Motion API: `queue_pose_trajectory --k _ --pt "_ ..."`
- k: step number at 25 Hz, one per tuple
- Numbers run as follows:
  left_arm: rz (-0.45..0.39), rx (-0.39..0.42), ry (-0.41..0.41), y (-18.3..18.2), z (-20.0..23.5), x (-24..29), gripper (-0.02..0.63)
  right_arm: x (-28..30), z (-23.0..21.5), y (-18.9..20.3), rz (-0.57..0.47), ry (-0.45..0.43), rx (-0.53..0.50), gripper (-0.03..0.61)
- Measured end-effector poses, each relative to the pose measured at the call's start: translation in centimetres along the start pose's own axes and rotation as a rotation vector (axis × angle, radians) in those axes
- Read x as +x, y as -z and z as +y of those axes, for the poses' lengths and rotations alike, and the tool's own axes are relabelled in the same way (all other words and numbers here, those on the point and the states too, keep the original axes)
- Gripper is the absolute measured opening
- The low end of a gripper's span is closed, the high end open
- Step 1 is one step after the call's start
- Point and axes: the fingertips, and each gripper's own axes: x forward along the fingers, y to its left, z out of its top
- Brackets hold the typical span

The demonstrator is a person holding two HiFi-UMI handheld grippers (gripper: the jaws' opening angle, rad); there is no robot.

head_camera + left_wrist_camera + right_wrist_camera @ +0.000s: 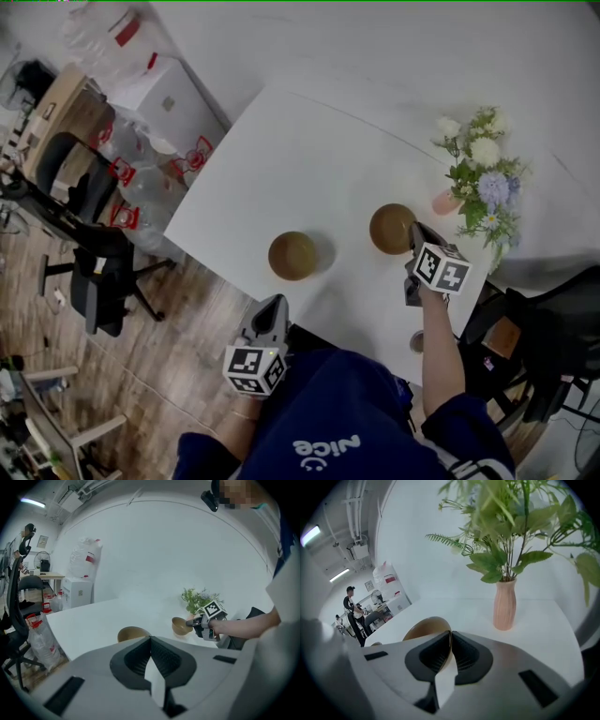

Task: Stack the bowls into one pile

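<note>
Surface: white table (309, 159), wood floor (187, 328) around it.
Right gripper (450, 634): jaws pinched tight on the rim of a brown bowl (424, 627), nothing else in there. The bowl's tipped a bit, just left of the pink vase (505, 604) from the head view.
Left gripper (150, 638): jaws closed on each other, holding nothing, hanging off the table edge well away from the vase.
Second bowl (292, 255): upright on the table, further left of the vase than the held one.
Flowers (483, 169): stuck in the vase.
</note>
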Motion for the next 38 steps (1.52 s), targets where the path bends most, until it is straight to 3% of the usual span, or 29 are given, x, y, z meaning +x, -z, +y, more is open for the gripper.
queue_pose_trajectory --k 6,14,24,38 --pt "-0.008 -0.003 0.004 -0.3 0.8 -0.6 0.017 -1.9 2.5 -0.2 -0.004 -0.025 -0.05 0.035" --pt "-0.059 -0.021 -0.041 -1.0 2.7 -1.0 0.017 -3.9 8.8 -0.7 -0.046 -0.133 -0.106 0.035" --pt "-0.105 -0.054 -0.071 -1.0 4.4 -1.8 0.017 -4.0 14.9 2.7 0.033 -0.236 -0.155 0.035" --pt "-0.121 -0.06 -0.087 -0.4 6.7 -3.0 0.017 -2.4 21.1 4.2 0.079 -0.336 -0.177 0.035"
